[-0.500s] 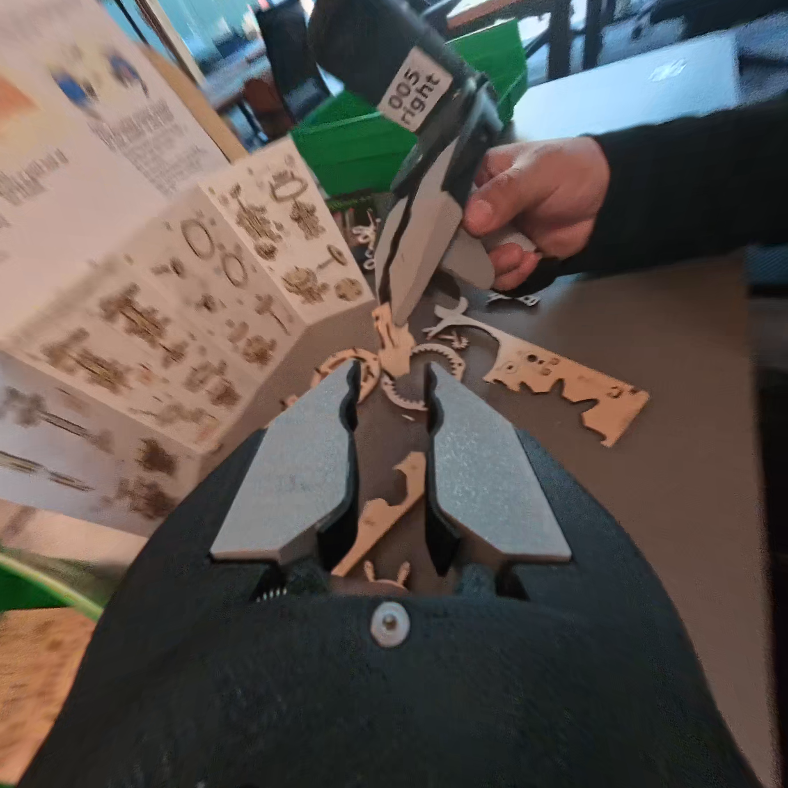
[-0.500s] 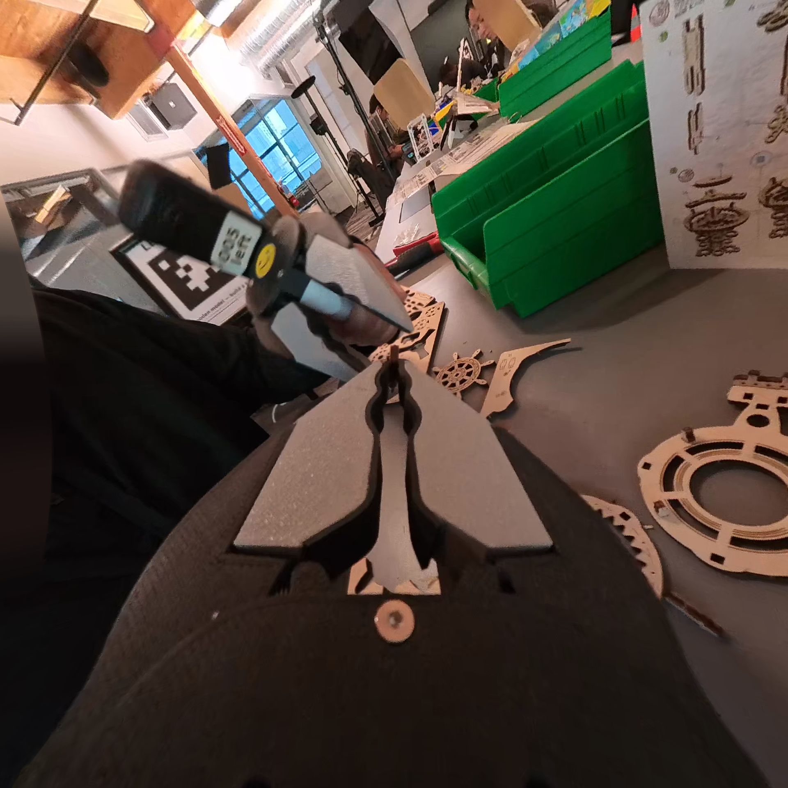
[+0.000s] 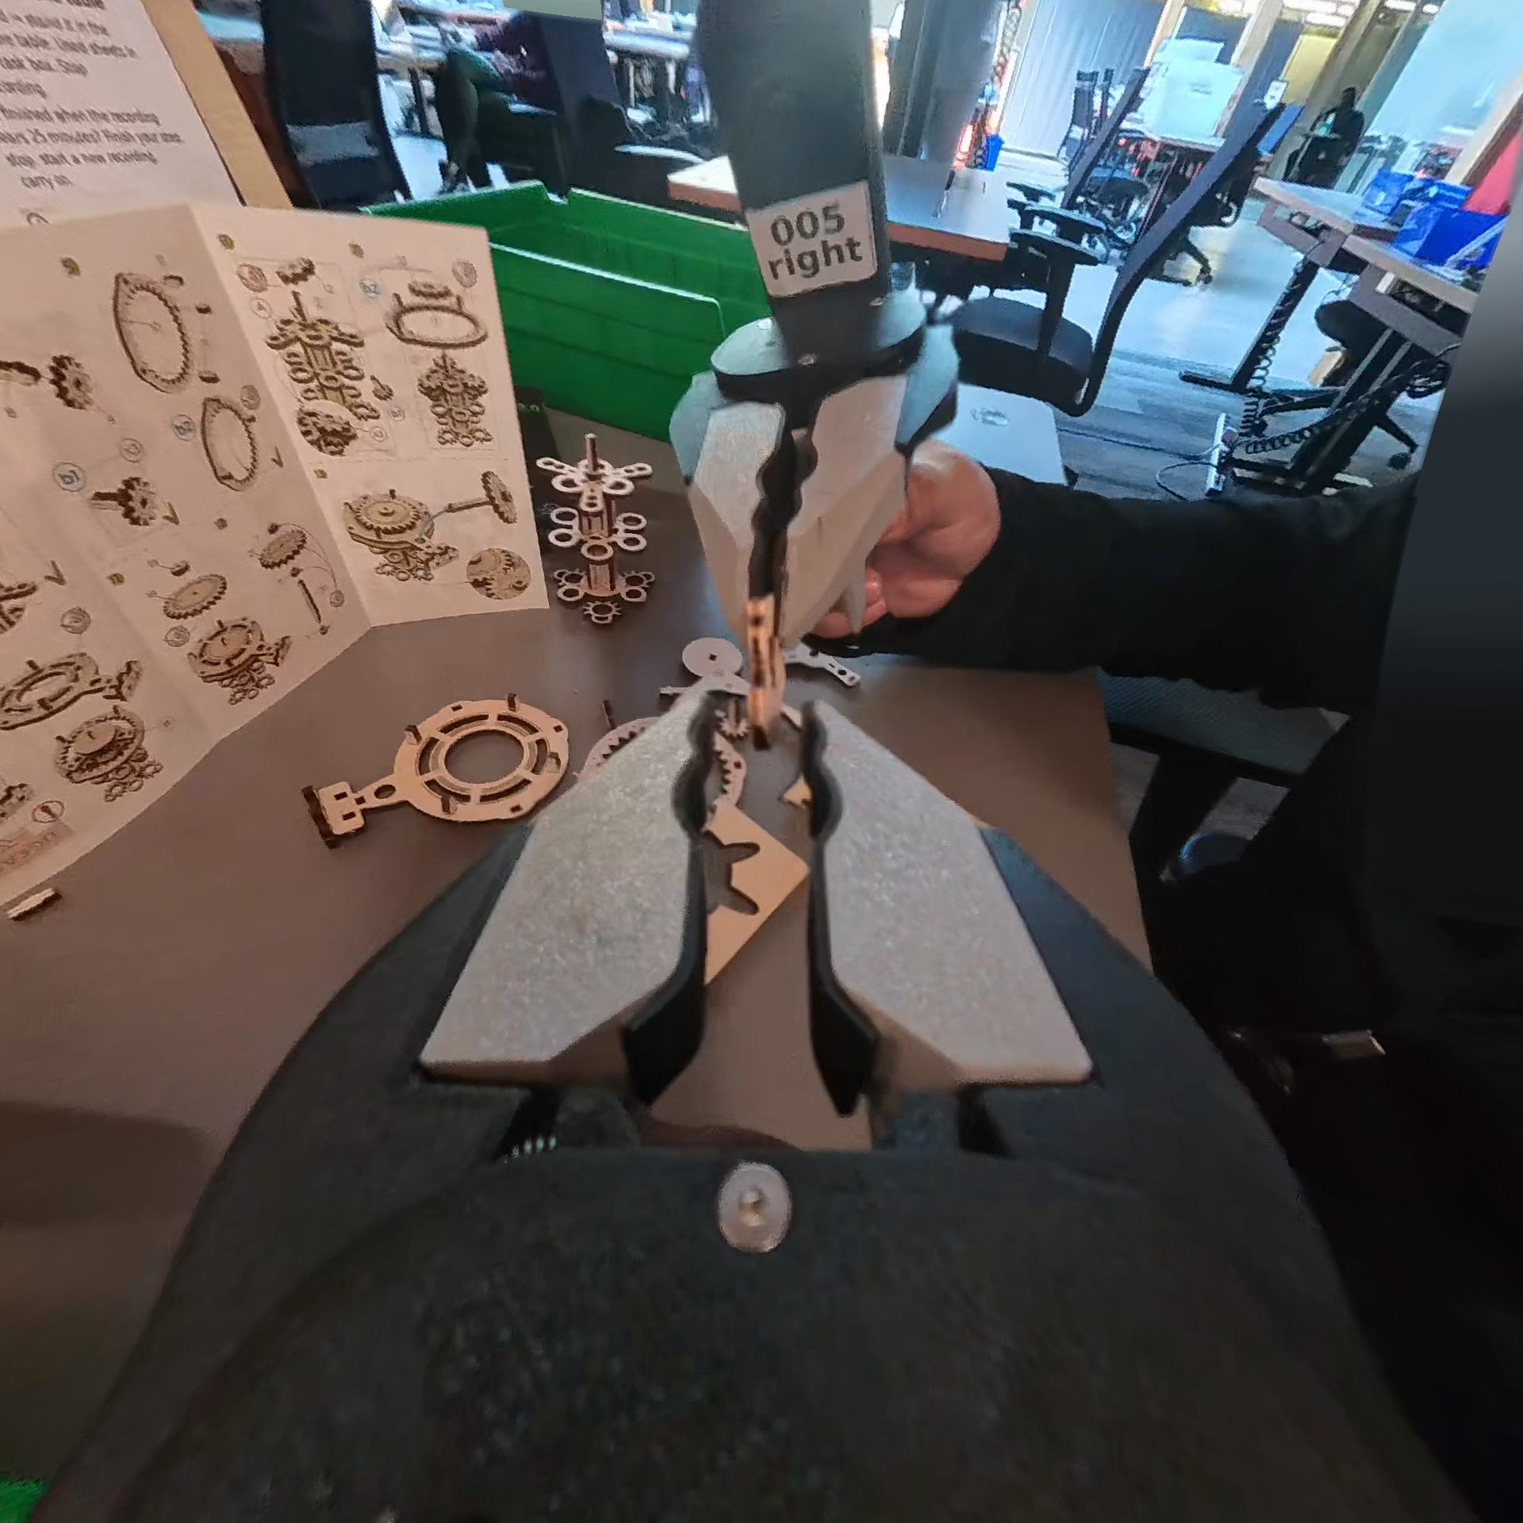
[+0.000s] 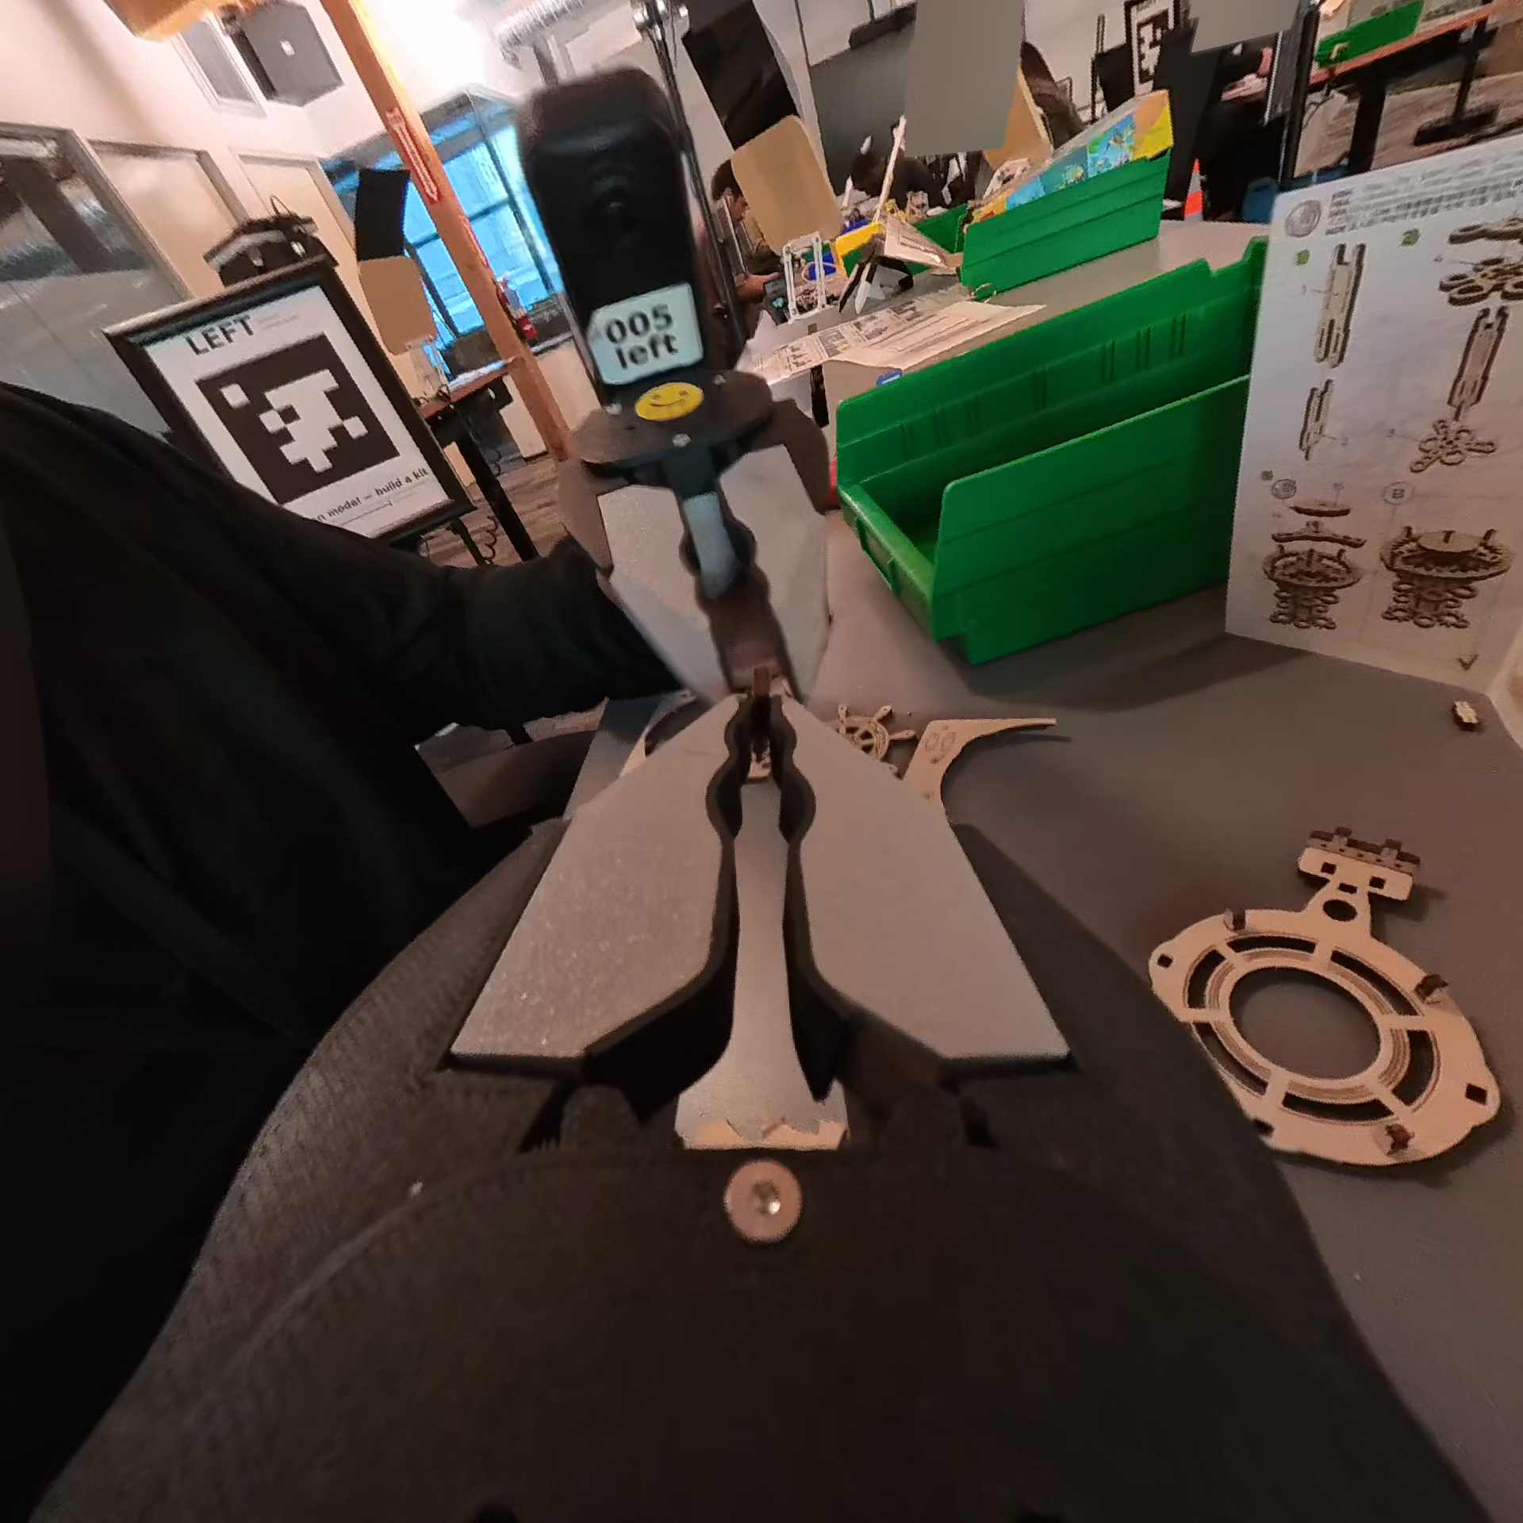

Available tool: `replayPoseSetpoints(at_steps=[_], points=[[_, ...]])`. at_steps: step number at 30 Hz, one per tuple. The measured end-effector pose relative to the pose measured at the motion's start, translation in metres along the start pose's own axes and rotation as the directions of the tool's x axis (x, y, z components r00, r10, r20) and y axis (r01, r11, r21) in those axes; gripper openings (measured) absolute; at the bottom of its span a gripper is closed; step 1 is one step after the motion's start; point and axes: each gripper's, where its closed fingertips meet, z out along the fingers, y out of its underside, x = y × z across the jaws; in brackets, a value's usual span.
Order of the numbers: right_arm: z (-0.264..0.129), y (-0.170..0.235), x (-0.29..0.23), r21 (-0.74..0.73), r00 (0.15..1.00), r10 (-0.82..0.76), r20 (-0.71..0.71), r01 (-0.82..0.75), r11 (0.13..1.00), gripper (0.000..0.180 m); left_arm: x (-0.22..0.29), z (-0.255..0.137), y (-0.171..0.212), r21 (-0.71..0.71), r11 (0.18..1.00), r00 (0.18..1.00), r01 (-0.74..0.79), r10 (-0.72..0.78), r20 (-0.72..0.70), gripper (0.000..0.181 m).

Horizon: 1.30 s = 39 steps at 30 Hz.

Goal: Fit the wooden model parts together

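Right now your right gripper (image 3: 762, 651) clamps thin wooden strip (image 3: 761, 672), strip hanging tip-down just ahead of your left gripper (image 3: 754, 725). Left gripper fingers (image 3: 602, 865) spread apart, nothing between them; flat wooden sheet (image 3: 754, 886) lies on table (image 3: 206, 972) beneath gap. Ring-shaped wooden plate (image 3: 470, 766) flat on table, off to left gripper's left. Instruction sheet (image 3: 247, 461) stands beyond it; green bin (image 3: 610, 305) farther back.

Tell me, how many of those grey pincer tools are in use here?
2. The left gripper is open; the right gripper faces it, tip to tip, shut on a wooden strip. No others show.
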Motion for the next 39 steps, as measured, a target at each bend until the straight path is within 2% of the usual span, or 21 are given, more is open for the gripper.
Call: replayPoseSetpoints(at_steps=[1, 2, 5, 10, 15, 19, 29, 39], points=[[-0.001, -0.002, 0.000, 0.013, 1.000, 0.004, 0.005, -0.005, 1.000, 0.000, 0.000, 0.001, 0.002, -0.010, 1.000, 1.000, -0.003, 0.003, -0.008, 0.016], [-0.003, -0.003, 0.001, 0.019, 1.000, 0.010, 0.009, -0.010, 1.000, 0.000, 0.000, 0.001, 0.003, -0.006, 1.000, 1.000, -0.017, 0.017, -0.010, 0.003], [-0.005, -0.004, 0.004, 0.033, 1.000, 0.018, 0.005, -0.018, 0.999, 0.000, -0.003, 0.003, 0.001, 0.006, 0.999, 0.999, -0.038, 0.038, 0.015, 0.000], [-0.006, -0.002, 0.013, 0.044, 0.997, 0.076, -0.004, -0.076, 0.996, 0.003, -0.010, 0.005, 0.003, 0.011, 0.998, 0.997, -0.054, 0.053, 0.055, 0.000], [-0.005, 0.002, 0.017, 0.004, 0.998, 0.006, -0.065, -0.006, 1.000, 0.002, -0.011, 0.006, 0.007, 0.051, 0.992, 0.994, 0.113, -0.112, -0.017, 0.000], [-0.003, 0.008, 0.020, -0.034, 0.996, -0.010, -0.088, 0.007, 0.999, 0.002, -0.012, 0.006, 0.008, 0.064, 0.983, 0.984, 0.173, -0.171, -0.046, 0.000], [0.000, 0.014, 0.022, -0.045, 0.996, 0.048, -0.071, -0.051, 0.998, 0.003, -0.013, 0.011, 0.014, 0.032, 0.994, 0.994, 0.105, -0.105, -0.008, 0.001], [0.001, 0.014, 0.021, -0.049, 0.997, 0.056, -0.061, -0.059, 0.997, 0.003, -0.012, 0.013, 0.016, 0.038, 0.976, 0.976, 0.213, -0.211, -0.051, 0.000]])
